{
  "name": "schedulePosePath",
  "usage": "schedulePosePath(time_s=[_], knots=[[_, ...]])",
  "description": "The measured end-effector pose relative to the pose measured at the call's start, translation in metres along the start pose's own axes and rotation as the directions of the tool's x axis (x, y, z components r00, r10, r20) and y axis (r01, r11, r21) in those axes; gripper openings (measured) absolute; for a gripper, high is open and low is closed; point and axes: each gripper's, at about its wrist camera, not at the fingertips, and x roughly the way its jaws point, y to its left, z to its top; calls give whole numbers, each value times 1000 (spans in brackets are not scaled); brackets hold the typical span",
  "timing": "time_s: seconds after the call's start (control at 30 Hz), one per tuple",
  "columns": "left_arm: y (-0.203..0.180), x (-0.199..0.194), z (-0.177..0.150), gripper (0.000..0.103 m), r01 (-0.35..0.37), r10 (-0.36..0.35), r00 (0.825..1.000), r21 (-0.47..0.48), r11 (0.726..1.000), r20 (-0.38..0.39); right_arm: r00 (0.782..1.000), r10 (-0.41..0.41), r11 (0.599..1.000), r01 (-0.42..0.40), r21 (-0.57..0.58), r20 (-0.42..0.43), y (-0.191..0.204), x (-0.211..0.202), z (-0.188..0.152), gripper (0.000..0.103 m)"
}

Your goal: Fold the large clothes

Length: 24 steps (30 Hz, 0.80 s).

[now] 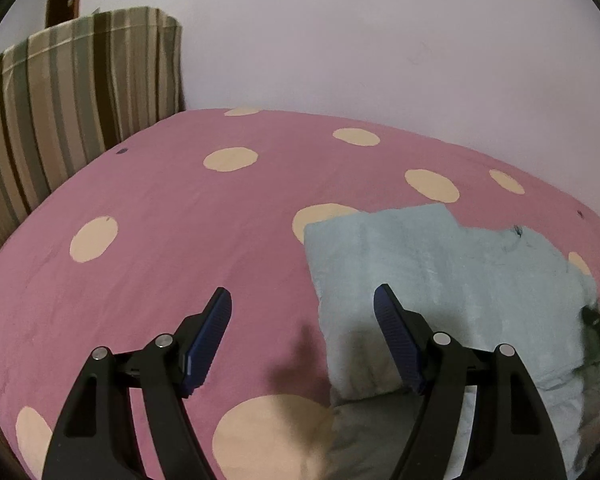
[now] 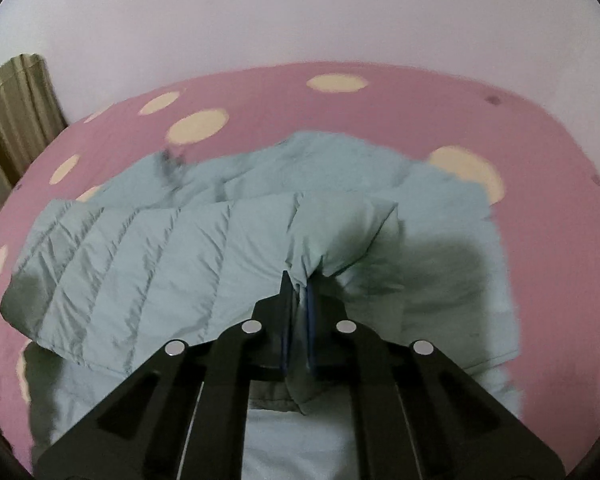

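1. Left wrist view: the left gripper (image 1: 302, 300) hangs with its jaws spread wide and nothing between them, above a pink bedspread (image 1: 172, 216) with cream dots. The pale blue quilted jacket (image 1: 428, 264) lies on the bedspread to the right, partly under the right-hand finger. A striped cloth (image 1: 68, 92) hangs at the far left against the wall (image 1: 360, 40).

2. Right wrist view: the right gripper (image 2: 298, 284) is pressed together on a raised fold of the jacket (image 2: 148, 264), which lies spread across the bedspread (image 2: 548, 208).

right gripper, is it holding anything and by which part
Yes: the right gripper is shut on a raised fold of the light blue quilted jacket.
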Motion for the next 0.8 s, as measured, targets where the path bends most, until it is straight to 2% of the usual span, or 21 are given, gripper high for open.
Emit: schedulePosePath(time_s=[0.1, 0.27, 0.47, 0.63, 0.8], knots=[[-13, 11, 2, 73, 8, -8, 1000, 26, 1000, -10, 997, -81, 997, 80, 8, 14, -28, -1, 3, 6], [-43, 43, -4, 73, -19, 25, 998, 107, 994, -53, 991, -125, 991, 126, 38, -47, -64, 21, -1, 6], [-55, 78, -18, 73, -49, 73, 984, 147, 988, -162, 988, -124, 992, 127, 23, -96, -72, 44, -9, 8], [-57, 93, -28, 73, -57, 88, 977, 162, 985, -194, 985, -115, 993, 118, 18, -126, -74, 62, -18, 8], [-54, 101, -33, 73, -33, 61, 975, 130, 991, -215, 986, -109, 993, 113, 21, -124, -75, 63, -18, 8]])
